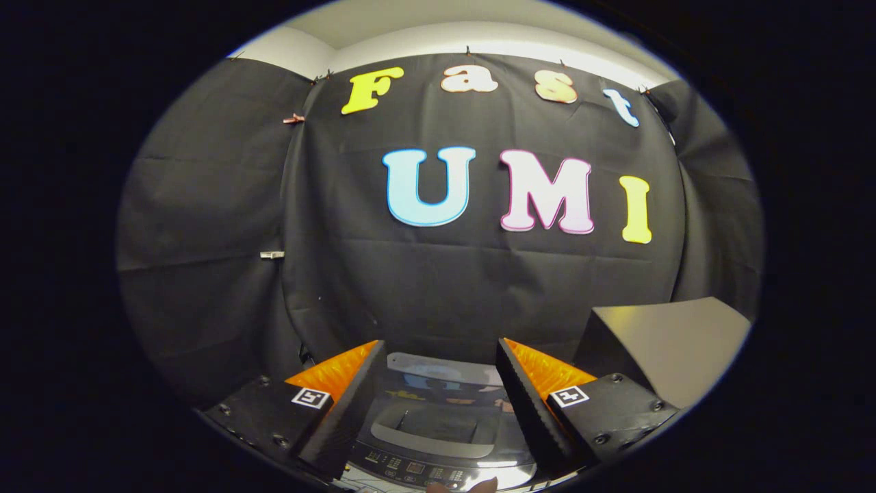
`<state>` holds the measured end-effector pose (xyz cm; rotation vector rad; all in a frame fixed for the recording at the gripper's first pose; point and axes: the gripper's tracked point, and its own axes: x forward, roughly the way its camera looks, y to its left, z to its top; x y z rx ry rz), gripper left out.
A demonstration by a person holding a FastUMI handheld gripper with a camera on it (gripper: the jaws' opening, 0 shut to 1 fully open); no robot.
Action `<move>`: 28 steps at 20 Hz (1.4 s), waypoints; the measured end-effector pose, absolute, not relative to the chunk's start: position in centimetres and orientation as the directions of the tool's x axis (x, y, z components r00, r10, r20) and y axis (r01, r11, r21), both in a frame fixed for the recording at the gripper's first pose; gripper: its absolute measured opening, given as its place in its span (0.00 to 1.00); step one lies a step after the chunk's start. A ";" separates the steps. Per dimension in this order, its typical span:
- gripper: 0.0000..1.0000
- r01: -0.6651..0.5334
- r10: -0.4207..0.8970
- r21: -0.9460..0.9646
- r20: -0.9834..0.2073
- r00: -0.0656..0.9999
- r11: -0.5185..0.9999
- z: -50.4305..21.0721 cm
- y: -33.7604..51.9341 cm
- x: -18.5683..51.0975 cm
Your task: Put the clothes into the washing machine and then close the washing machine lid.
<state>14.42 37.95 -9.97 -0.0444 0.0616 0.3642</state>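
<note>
Your view is dim overall: light falls from above, brightening the pale ceiling strip (479, 34) while the booth wall stays dark. You see glare and reflections on the washing machine lid (438, 383) between the parted fingers (438, 404). Fisheye distortion bows the edges; focus is sharp centrally.
</note>
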 end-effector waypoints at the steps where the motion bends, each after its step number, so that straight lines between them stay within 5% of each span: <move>1: 1.00 -0.346 0.344 -0.044 -0.052 0.938 0.937 -9.0 36.9 13.9; 28: 1.00 -0.169 0.171 -0.035 0.064 0.983 0.985 0.0 12.8 -1.9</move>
